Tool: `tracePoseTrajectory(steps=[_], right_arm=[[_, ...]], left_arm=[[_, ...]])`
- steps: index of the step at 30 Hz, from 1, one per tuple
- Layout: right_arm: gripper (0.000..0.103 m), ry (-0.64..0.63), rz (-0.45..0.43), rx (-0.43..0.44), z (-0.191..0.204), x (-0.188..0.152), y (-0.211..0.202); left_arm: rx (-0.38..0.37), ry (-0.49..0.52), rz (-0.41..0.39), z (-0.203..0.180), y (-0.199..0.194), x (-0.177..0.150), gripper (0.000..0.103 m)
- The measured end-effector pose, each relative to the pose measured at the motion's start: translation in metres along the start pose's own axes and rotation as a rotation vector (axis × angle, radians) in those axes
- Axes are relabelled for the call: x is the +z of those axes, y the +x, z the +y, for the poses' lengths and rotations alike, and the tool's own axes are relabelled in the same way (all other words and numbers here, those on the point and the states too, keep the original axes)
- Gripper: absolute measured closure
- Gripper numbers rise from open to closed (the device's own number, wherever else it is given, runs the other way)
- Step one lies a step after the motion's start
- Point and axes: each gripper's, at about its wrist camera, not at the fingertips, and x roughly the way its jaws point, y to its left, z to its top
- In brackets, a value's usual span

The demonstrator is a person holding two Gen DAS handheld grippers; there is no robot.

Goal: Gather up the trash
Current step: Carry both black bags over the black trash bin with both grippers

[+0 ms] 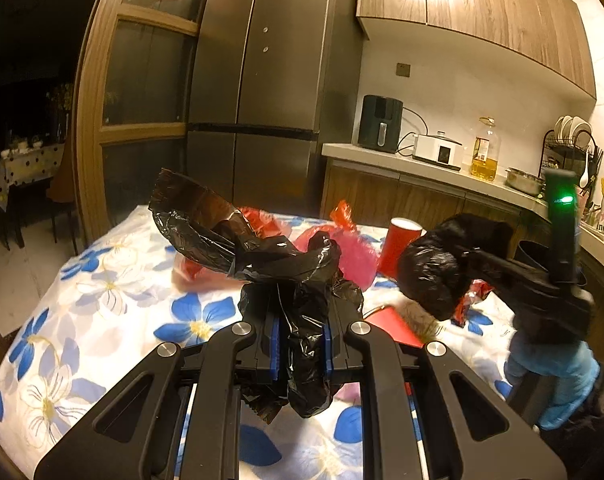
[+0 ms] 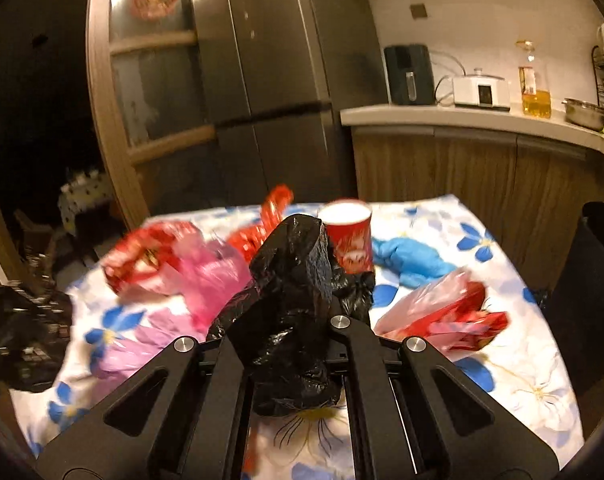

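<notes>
My left gripper (image 1: 300, 344) is shut on a black plastic trash bag (image 1: 261, 252), held above the floral table. My right gripper (image 2: 289, 320) is shut on another part of the black trash bag (image 2: 291, 280); it shows in the left wrist view (image 1: 434, 268) at the right, wrapped in black plastic. Trash lies on the table: a red paper cup (image 2: 350, 236), red wrappers (image 2: 141, 256), a pink bag (image 2: 217, 276), a blue glove (image 2: 410, 260), and a red and pink packet (image 2: 450, 316).
The table with the floral cloth (image 1: 101, 320) stands before a dark fridge (image 1: 261, 80). A counter (image 1: 422, 168) at the right holds an air fryer, a cooker, an oil bottle and a dish rack. A black bin (image 2: 590, 292) stands right of the table.
</notes>
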Motion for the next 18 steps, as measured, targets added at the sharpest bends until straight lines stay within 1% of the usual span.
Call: tracePoseTrajectory(steps=[5, 8, 12, 18], right_arm=[[0.101, 0.026, -0.068, 0.005, -0.012, 0.011, -0.041], [0.101, 0.027, -0.094, -0.006, -0.021, 0.014, -0.06], [0.101, 0.046, -0.109, -0.02, -0.042, 0.015, -0.083], [0.101, 0.07, -0.134, -0.099, -0.08, 0.017, -0.11]], left_arm=[[-0.029, 0.006, -0.009, -0.018, 0.0, 0.011, 0.087], [-0.051, 0.029, -0.015, -0.035, 0.0, 0.015, 0.087], [-0.094, 0.062, -0.015, -0.062, 0.003, 0.018, 0.087], [-0.165, 0.102, -0.003, -0.105, 0.013, 0.019, 0.087]])
